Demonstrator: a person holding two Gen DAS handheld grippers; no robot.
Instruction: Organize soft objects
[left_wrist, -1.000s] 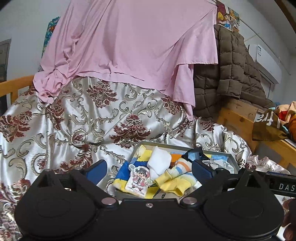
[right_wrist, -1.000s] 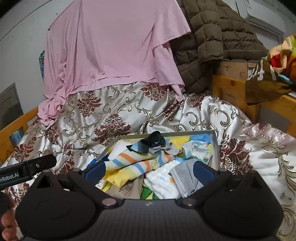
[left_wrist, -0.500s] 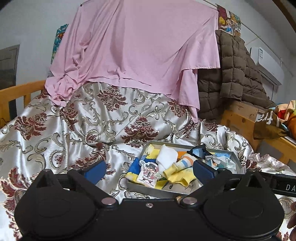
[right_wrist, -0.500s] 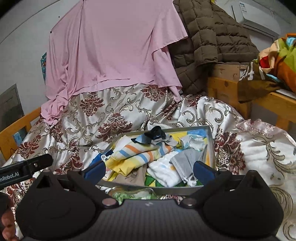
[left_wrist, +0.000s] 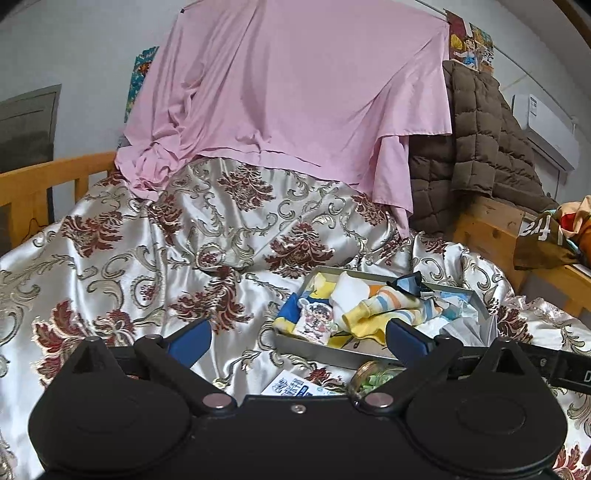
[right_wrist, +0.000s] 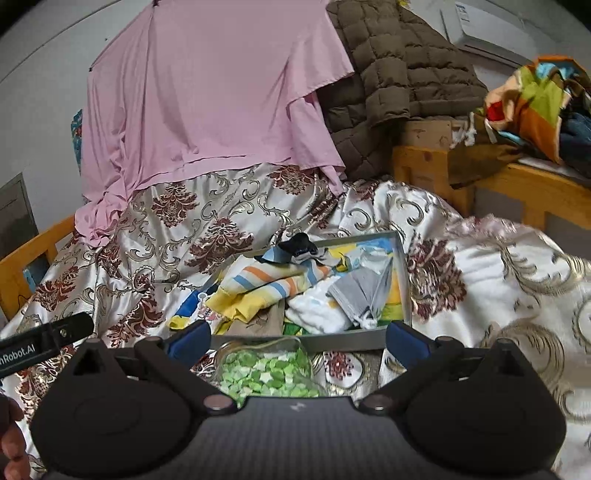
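Observation:
A grey tray (left_wrist: 332, 355) (right_wrist: 354, 338) sits on the patterned satin bedspread (left_wrist: 147, 258) (right_wrist: 498, 280), filled with soft items: a striped yellow sock (left_wrist: 384, 310) (right_wrist: 266, 284), a white sock (left_wrist: 351, 291), a grey cloth (right_wrist: 358, 291), a white cloth (right_wrist: 317, 314) and a cartoon tag (left_wrist: 314, 325). My left gripper (left_wrist: 295, 341) is open and empty, held back from the tray's left front. My right gripper (right_wrist: 297, 339) is open and empty, just in front of the tray.
A clear jar of green bits (right_wrist: 266, 369) (left_wrist: 373, 376) lies before the tray. A blue-and-white packet (left_wrist: 291, 386) lies beside it. A pink sheet (left_wrist: 295, 92) and a brown quilted jacket (right_wrist: 399, 66) hang behind. Wooden bed frames (right_wrist: 498, 184) stand right.
Both grippers have drawn back from the tray and stayed open. The tray looks smaller now, and the jar and packet have come into view in front of it.

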